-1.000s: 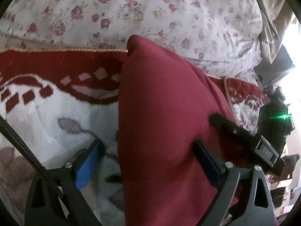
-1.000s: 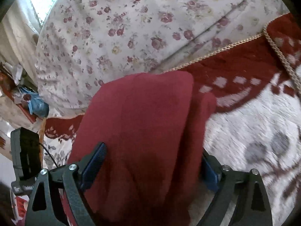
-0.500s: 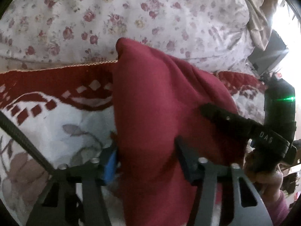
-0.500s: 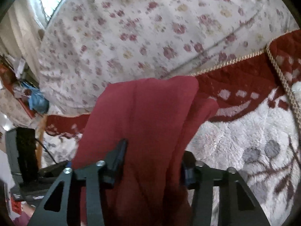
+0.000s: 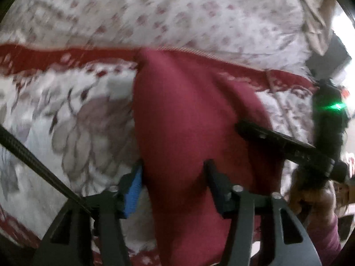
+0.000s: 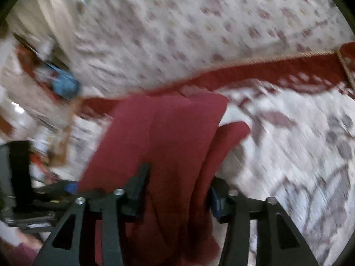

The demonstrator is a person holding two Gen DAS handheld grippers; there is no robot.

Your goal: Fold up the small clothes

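A dark red garment (image 5: 190, 119) hangs folded between both grippers above a red and white patterned blanket (image 5: 73, 115). My left gripper (image 5: 173, 177) is shut on its near edge, the cloth bunched between the blue-padded fingers. My right gripper (image 6: 177, 186) is shut on the other end of the same garment (image 6: 168, 133), which drapes forward in layers. The right gripper's body (image 5: 288, 146) shows at the right of the left wrist view, against the cloth. Both views are motion-blurred.
A floral white quilt (image 5: 177, 15) lies bunched behind the blanket (image 6: 299, 133), also in the right wrist view (image 6: 199, 22). A gold-corded red border (image 6: 277, 66) edges the blanket. Room clutter and a blue object (image 6: 64, 84) sit at left.
Both grippers closed on the red garment, from wide open a second ago. Both have since swung with it, and the blanket fills more of each view.
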